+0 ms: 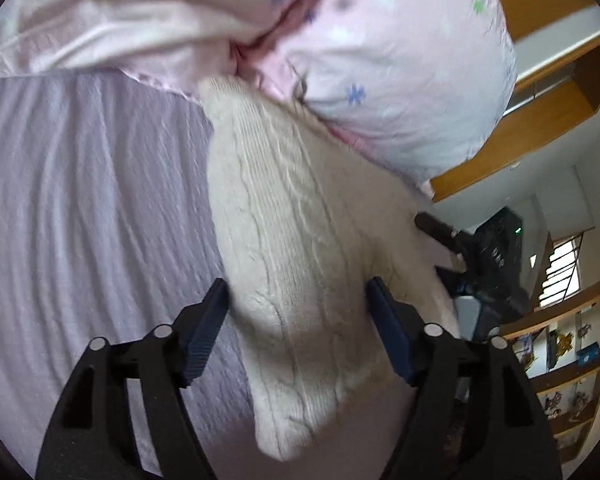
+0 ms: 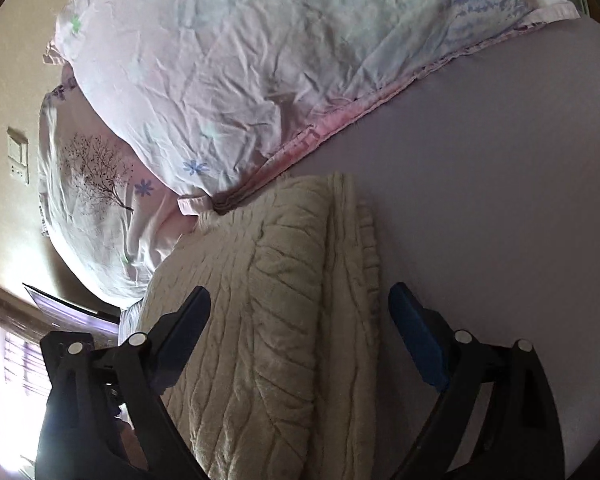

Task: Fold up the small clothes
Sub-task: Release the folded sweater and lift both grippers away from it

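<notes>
While both grippers hover with fingers spread and holding nothing, left gripper [image 1: 298, 296] and right gripper [image 2: 300, 300] straddle the cream knit garment [image 2: 284, 300], which lies folded on the lilac bedsheet [image 2: 500, 200] near the pillows [image 2: 228, 64]; we should pinch matching edges evenly before folding again.

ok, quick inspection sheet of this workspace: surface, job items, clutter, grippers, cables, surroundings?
Surface: lilac ribbed bedsheet, wrinkled.
Job's things: cream cable-knit sweater, folded lengthwise, far end against the pillows.
Clutter: pink floral pillows, stacked at the head.
Grippers: left hand-held gripper open, straddling the sweater; right hand-held gripper open over it.
Cables: nothing seen.
Surroundings: wooden shelving, window, wall switch plate.
</notes>
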